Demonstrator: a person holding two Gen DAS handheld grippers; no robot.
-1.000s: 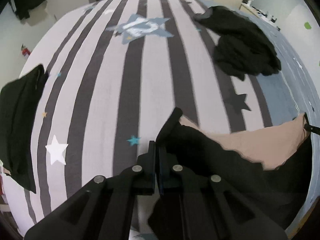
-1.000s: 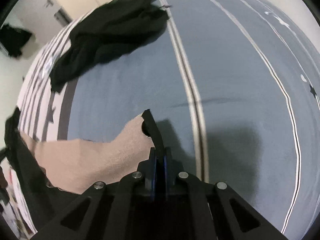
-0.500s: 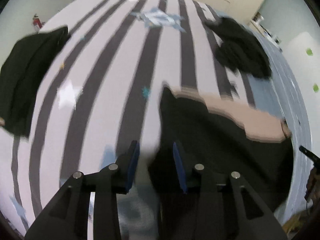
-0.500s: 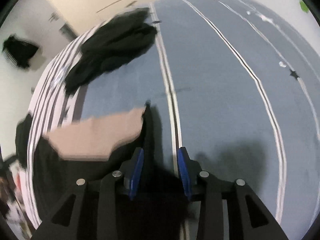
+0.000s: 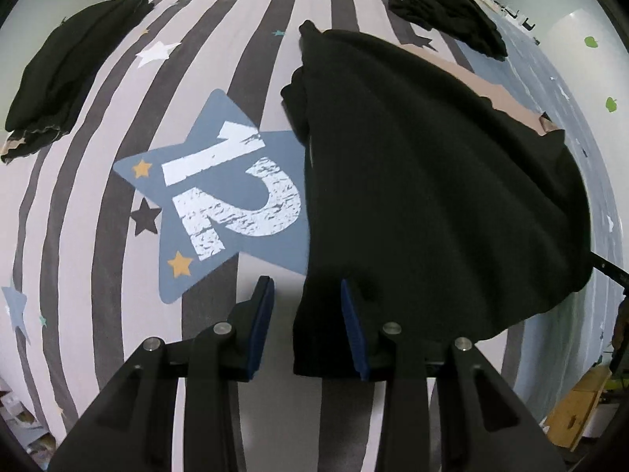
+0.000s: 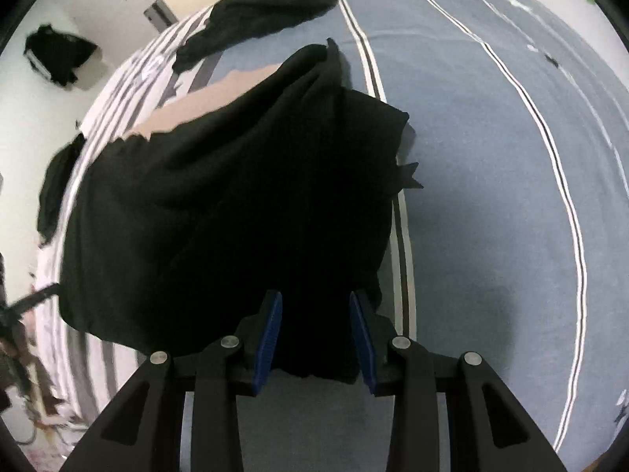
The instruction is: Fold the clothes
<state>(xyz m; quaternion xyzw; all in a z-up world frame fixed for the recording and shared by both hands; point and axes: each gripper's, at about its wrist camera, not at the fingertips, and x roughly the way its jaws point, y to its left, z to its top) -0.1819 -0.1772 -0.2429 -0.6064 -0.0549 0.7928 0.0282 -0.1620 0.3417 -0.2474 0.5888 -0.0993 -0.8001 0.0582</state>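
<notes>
A black garment with a tan lining (image 5: 432, 165) lies folded over on the bed; it also fills the middle of the right wrist view (image 6: 236, 196). Its tan lining shows only along the far edge (image 5: 491, 90) (image 6: 204, 102). My left gripper (image 5: 308, 326) is open, with the garment's near left corner lying by its right finger. My right gripper (image 6: 316, 334) is open, with the garment's near right corner lying between its fingers.
The bed cover (image 5: 118, 181) is striped grey and white with a blue star print (image 5: 220, 200); its right part is plain blue (image 6: 491, 181). A folded black pile (image 5: 63, 70) lies at the left. A crumpled black heap (image 5: 444, 15) (image 6: 267, 4) lies at the far side.
Both grippers have opened and let go of the garment's corners. They have drawn back toward the near edge, and the garment now lies folded over, with most of the tan lining covered.
</notes>
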